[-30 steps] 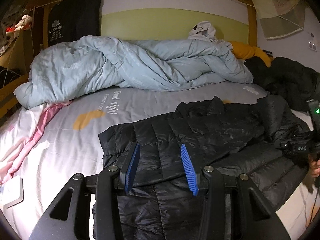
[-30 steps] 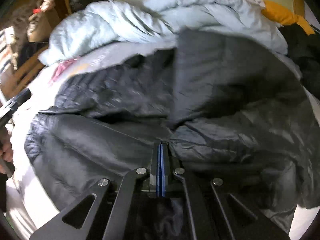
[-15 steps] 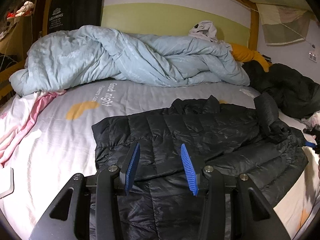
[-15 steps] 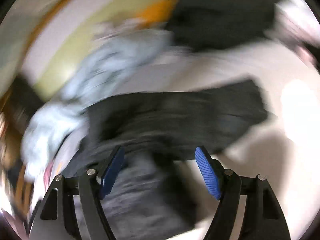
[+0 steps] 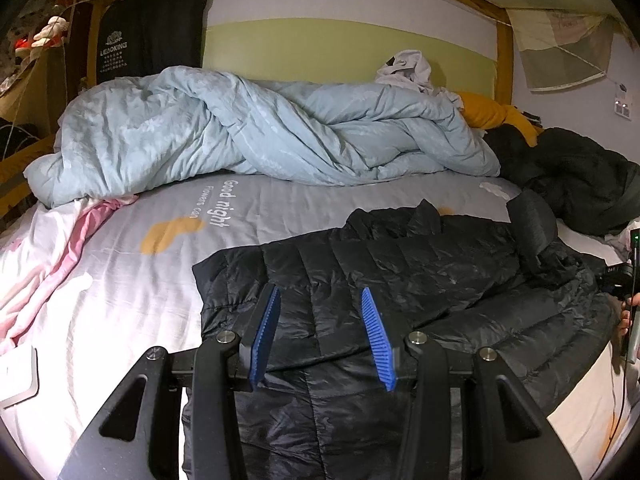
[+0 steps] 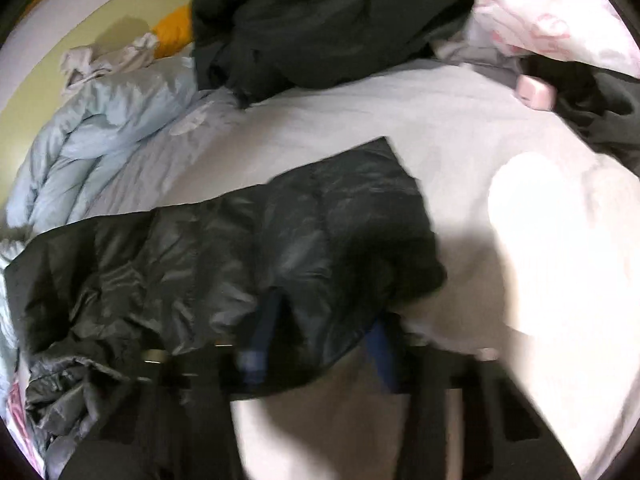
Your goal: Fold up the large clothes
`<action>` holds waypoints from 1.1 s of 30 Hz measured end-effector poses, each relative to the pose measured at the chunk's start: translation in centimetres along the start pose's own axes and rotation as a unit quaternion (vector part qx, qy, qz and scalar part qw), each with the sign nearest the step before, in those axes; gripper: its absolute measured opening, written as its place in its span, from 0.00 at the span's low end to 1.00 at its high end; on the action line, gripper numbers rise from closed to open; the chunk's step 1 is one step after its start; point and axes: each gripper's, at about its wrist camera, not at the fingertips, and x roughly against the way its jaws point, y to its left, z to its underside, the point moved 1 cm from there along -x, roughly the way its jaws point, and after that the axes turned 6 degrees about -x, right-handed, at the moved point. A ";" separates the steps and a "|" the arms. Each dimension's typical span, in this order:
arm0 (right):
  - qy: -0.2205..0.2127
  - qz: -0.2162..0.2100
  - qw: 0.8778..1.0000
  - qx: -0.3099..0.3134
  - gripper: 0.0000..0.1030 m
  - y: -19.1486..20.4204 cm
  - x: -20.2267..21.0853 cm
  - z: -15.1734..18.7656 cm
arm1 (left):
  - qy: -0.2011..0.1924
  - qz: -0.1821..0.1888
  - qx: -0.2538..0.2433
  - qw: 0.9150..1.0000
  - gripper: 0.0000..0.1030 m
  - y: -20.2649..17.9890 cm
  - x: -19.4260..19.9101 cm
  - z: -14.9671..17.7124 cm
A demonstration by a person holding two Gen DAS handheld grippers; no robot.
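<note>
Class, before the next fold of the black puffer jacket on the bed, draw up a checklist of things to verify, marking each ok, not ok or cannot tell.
1. Left gripper open, holding nothing: ok.
2. Right gripper open, its blue pads either side of the jacket's edge: ok; contact cannot tell, view blurred.
3. Black puffer jacket lying flat: not ok, bunched near its right end.
4. Bare sheet beside the jacket for folding: ok.
5. Blue duvet apart from the jacket: ok.
</note>
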 end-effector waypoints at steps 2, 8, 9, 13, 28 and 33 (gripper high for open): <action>0.010 -0.054 0.998 -0.010 0.04 0.1 0.3 -0.2 | -0.003 -0.001 0.004 1.000 0.41 0.3 0.2 -0.2; -0.115 -0.095 0.985 0.088 0.03 6.2 8.2 0.0 | -0.018 0.002 0.022 1.000 0.41 1.1 1.0 -1.0; -0.128 -0.114 0.980 0.102 0.03 7.7 10.1 0.1 | -0.021 0.001 0.025 0.999 0.41 1.2 1.2 -1.1; -0.158 -0.204 0.950 0.175 0.03 15.7 17.9 1.0 | -0.033 0.002 0.038 0.999 0.41 2.1 2.3 -1.4; -0.004 -0.338 0.878 0.339 0.03 37.2 19.2 22.5 | -0.032 -0.015 0.111 0.993 0.41 9.3 3.4 -2.3; 0.056 -0.320 0.873 0.363 0.10 36.8 14.2 26.1 | -0.010 0.000 0.106 0.994 0.41 9.6 2.0 -1.8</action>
